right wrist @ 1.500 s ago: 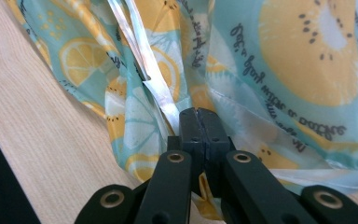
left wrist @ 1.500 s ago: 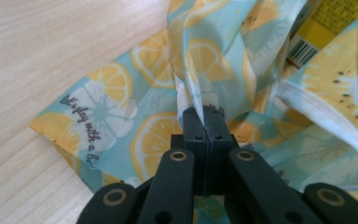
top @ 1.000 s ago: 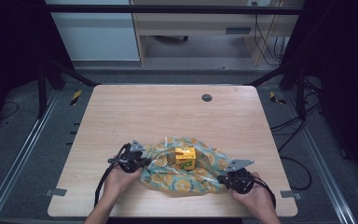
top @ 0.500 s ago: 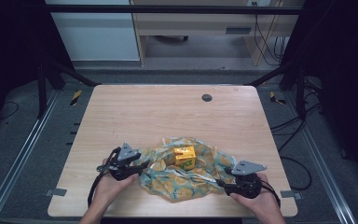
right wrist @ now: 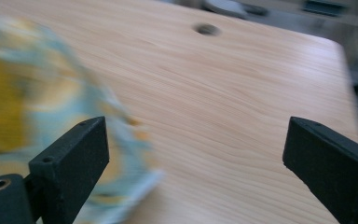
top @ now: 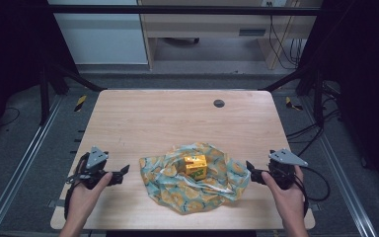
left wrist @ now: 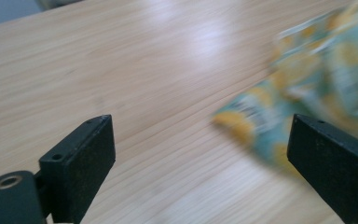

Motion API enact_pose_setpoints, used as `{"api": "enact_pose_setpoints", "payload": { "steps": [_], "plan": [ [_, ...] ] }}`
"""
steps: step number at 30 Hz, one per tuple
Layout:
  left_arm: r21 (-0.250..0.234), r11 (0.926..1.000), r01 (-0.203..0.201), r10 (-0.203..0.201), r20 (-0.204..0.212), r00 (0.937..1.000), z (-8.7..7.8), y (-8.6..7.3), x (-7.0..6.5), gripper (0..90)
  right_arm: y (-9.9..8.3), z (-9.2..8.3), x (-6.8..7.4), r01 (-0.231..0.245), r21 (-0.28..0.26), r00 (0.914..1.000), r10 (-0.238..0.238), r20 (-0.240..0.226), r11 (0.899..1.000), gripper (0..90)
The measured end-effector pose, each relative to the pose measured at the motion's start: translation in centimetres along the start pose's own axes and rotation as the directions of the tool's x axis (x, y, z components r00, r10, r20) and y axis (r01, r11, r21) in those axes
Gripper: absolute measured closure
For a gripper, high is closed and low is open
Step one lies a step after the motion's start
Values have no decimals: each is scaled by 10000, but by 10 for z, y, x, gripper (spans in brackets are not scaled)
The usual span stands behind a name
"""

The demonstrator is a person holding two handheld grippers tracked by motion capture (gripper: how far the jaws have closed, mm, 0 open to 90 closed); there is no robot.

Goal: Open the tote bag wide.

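Crumpled teal cloth with orange print point(top: 197, 180) lies at the counter's point(top: 177, 118) 6 o'clock edge in the high view, a yellow cube point(top: 195, 166) on it. Left gripper point(top: 123, 172) sits at its 9 o'clock, right gripper point(top: 250, 170) at 3 o'clock, both apart from it. In the left gripper view, the fingers point(left wrist: 81, 163) have just opened wide, nothing held; the cloth point(left wrist: 307, 93) is blurred at 2 o'clock. In the right gripper view, the fingers point(right wrist: 74, 163) likewise have just opened, empty.

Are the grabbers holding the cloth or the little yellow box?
Nothing is held. The left gripper and right gripper have just opened, apart from the crumpled orange-patterned teal cloth and yellow box.

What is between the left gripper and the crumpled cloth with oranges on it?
Nothing but bare wooden table: in the high view, the left gripper, jaws open, sits apart from the crumpled teal cloth with orange print.
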State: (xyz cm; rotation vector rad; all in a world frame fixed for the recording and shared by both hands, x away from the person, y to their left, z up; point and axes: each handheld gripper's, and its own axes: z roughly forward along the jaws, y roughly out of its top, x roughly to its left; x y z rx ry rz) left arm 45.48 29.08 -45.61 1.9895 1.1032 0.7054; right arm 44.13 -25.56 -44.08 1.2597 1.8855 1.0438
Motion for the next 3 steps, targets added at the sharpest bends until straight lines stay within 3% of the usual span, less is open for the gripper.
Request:
{"api": "enact_pose_setpoints", "payload": {
  "steps": [2,3],
  "plan": [
    [244,9992,307,-303,-174,9994,2,-9,11,71,-10,10,-6,-64,364,9947,27,1025,9993,109],
    [342,9981,504,-501,-106,9987,3,-12,15,71,-15,15,-9,-147,588,9926,75,1214,9982,111]
  ]
}}
